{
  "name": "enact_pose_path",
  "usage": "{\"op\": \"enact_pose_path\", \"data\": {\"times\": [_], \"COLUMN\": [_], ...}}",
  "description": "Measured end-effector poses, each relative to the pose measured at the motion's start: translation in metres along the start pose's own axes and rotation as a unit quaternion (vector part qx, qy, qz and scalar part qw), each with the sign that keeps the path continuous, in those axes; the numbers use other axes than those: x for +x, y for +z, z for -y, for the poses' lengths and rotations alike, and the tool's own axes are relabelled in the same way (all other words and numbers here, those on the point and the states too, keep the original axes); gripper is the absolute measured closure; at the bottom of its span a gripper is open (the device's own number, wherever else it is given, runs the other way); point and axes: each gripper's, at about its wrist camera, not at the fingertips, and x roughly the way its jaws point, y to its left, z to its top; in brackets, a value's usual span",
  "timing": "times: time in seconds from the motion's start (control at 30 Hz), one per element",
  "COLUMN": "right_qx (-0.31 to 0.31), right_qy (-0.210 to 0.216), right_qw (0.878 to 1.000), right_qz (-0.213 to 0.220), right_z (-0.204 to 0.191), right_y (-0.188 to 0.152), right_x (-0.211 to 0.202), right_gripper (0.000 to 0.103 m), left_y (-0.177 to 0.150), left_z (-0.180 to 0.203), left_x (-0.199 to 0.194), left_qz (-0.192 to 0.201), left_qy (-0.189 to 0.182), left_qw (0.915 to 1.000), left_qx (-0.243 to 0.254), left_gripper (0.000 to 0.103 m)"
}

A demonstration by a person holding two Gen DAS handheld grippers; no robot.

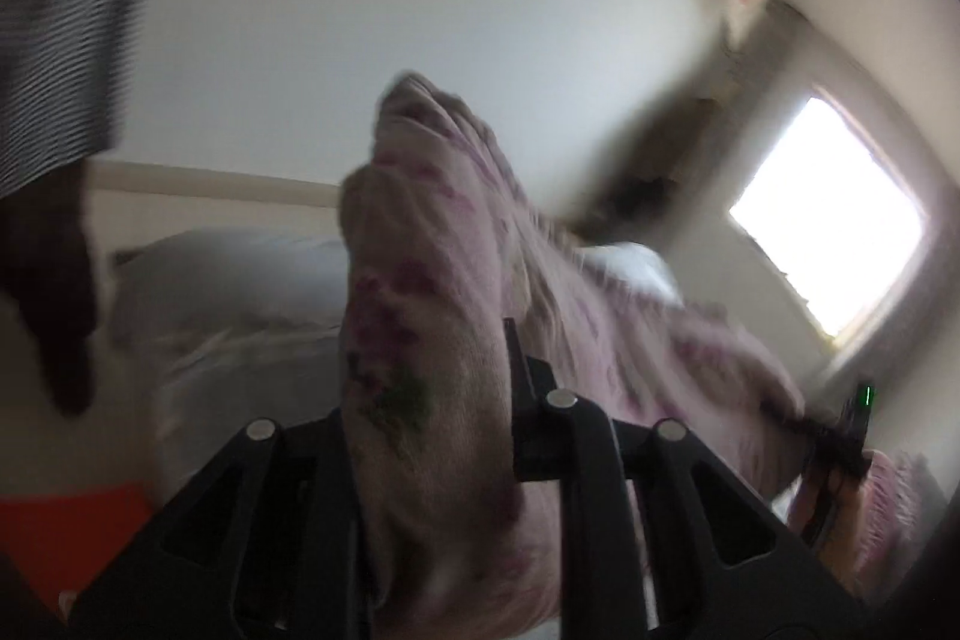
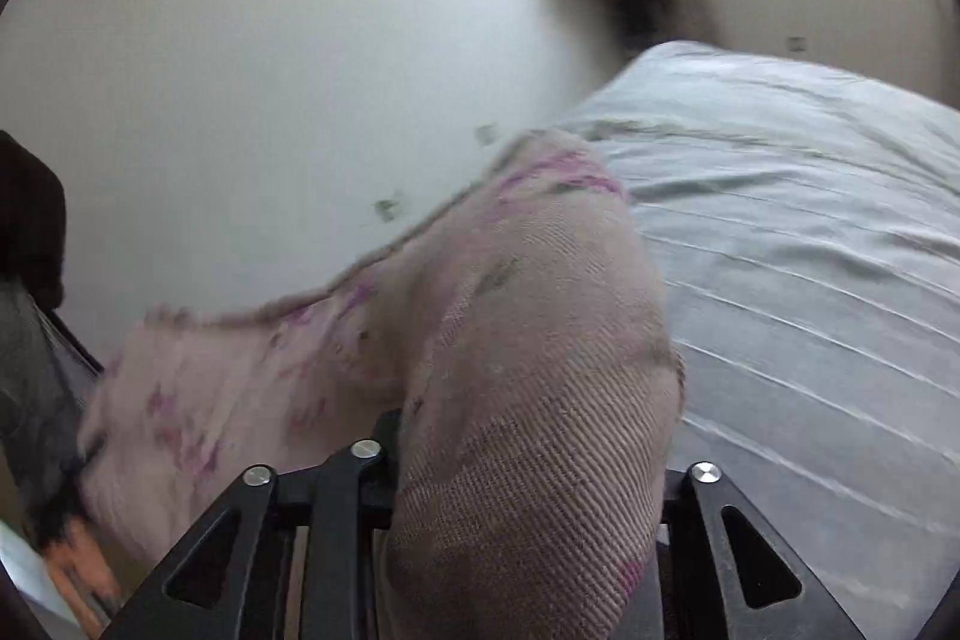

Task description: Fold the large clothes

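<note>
- Pink floral garment (image 1: 420, 316): raised above the bed (image 2: 810, 232), soft, limp, light.
- Left tongs (image 1: 429, 466) clamp one bunched edge; right tongs (image 2: 528, 496) clamp another.
- Advised hold: corners, never mid-cloth.

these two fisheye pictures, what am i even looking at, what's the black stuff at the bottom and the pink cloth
No robot here: a person carries a hand-held two-finger gripper in each hand, and each gripper has a wide-angle camera looking along its fingers. The black struts at the bottom of each picture are that gripper's own frame.

The left wrist view shows the left gripper clamped on a bunch of pink flowered cloth; far right, the other gripper also meets the cloth.

The right wrist view shows the right gripper with the same cloth bunched between its fingers. Both ends are lifted over a bed with a grey striped cover. A bright window is behind. Both pictures are blurred.
</note>
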Motion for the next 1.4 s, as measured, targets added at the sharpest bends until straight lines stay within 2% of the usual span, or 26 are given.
{"op": "enact_pose_path", "data": {"times": [0.03,0.07,0.1,0.13,0.17,0.2,0.23,0.3,0.37,0.43,0.5,0.53,0.6,0.63,0.7,0.8,0.83,0.87,0.9,1.0,1.1,1.17,1.23,1.3,1.4], "right_qx": [0.008,0.024,0.051,0.064,0.056,0.028,-0.003,-0.060,-0.096,-0.076,-0.033,-0.024,-0.027,-0.039,-0.065,-0.100,-0.108,-0.115,-0.126,-0.160,-0.173,-0.172,-0.175,-0.174,-0.132], "right_qy": [-0.057,-0.135,-0.232,-0.285,-0.291,-0.255,-0.232,-0.245,-0.257,-0.233,-0.193,-0.171,-0.134,-0.112,-0.078,-0.038,-0.029,-0.018,-0.004,-0.002,-0.014,-0.001,0.005,-0.009,-0.005], "right_qw": [0.998,0.990,0.971,0.956,0.955,0.966,0.971,0.965,0.959,0.967,0.979,0.983,0.989,0.992,0.994,0.994,0.994,0.993,0.992,0.987,0.985,0.985,0.984,0.984,0.991], "right_qz": [-0.008,-0.021,-0.035,-0.039,-0.033,-0.036,-0.055,-0.073,-0.076,-0.073,-0.062,-0.059,-0.056,-0.051,-0.040,-0.023,-0.019,-0.015,-0.011,0.007,0.018,0.024,0.023,0.031,0.032], "right_z": [0.004,0.011,0.022,0.031,0.035,0.034,0.034,0.028,0.041,0.044,0.049,0.035,0.010,-0.004,-0.038,-0.081,-0.093,-0.102,-0.111,-0.131,-0.138,-0.139,-0.137,-0.132,-0.116], "right_y": [0.012,0.017,0.015,0.007,-0.007,-0.029,-0.049,-0.083,-0.115,-0.138,-0.156,-0.167,-0.174,-0.184,-0.201,-0.236,-0.245,-0.257,-0.271,-0.292,-0.298,-0.304,-0.307,-0.308,-0.307], "right_x": [0.030,0.056,0.074,0.080,0.081,0.084,0.084,0.080,0.059,0.029,-0.006,-0.024,-0.048,-0.068,-0.101,-0.146,-0.155,-0.166,-0.178,-0.195,-0.201,-0.205,-0.206,-0.208,-0.207], "right_gripper": [0.047,0.037,0.036,0.036,0.035,0.036,0.036,0.036,0.036,0.036,0.036,0.036,0.035,0.035,0.033,0.024,0.023,0.022,0.022,0.020,0.020,0.019,0.018,0.017,0.016], "left_y": [-0.023,-0.050,-0.070,-0.095,-0.107,-0.115,-0.117,-0.119,-0.117,-0.117,-0.111,-0.110,-0.111,-0.113,-0.119,-0.131,-0.136,-0.143,-0.147,-0.164,-0.179,-0.186,-0.193,-0.200,-0.209], "left_z": [-0.017,-0.035,-0.049,-0.070,-0.081,-0.088,-0.089,-0.084,-0.081,-0.086,-0.089,-0.088,-0.082,-0.072,-0.053,-0.014,-0.004,0.009,0.017,0.045,0.070,0.083,0.093,0.104,0.118], "left_x": [0.001,0.009,0.018,0.030,0.033,0.029,0.025,0.020,0.017,0.007,-0.007,-0.013,-0.028,-0.037,-0.054,-0.080,-0.087,-0.096,-0.101,-0.115,-0.127,-0.136,-0.144,-0.151,-0.155], "left_qz": [-0.003,-0.019,-0.035,-0.054,-0.045,-0.014,0.000,0.021,0.012,0.001,-0.006,-0.010,-0.026,-0.036,-0.046,-0.042,-0.042,-0.041,-0.040,-0.053,-0.065,-0.057,-0.051,-0.046,-0.047], "left_qy": [0.013,0.018,0.019,0.019,0.006,-0.014,-0.022,-0.032,-0.027,-0.032,-0.032,-0.025,0.001,0.010,0.014,0.034,0.035,0.033,0.032,0.024,0.021,0.039,0.052,0.063,0.086], "left_qw": [0.9998,0.9993,0.9984,0.9952,0.9936,0.9934,0.9935,0.9934,0.9949,0.9949,0.9951,0.9959,0.9976,0.9981,0.9988,0.9951,0.9936,0.9921,0.9914,0.9887,0.9839,0.9796,0.9759,0.9731,0.9658], "left_qx": [-0.015,-0.027,-0.041,-0.079,-0.103,-0.113,-0.112,-0.108,-0.096,-0.096,-0.093,-0.087,-0.064,-0.048,-0.002,0.083,0.099,0.114,0.120,0.139,0.165,0.189,0.206,0.217,0.240], "left_gripper": [0.077,0.076,0.075,0.075,0.073,0.071,0.070,0.070,0.067,0.067,0.067,0.066,0.058,0.050,0.048,0.034,0.023,0.018,0.018,0.017,0.015,0.006,0.006,0.006,0.002]}}
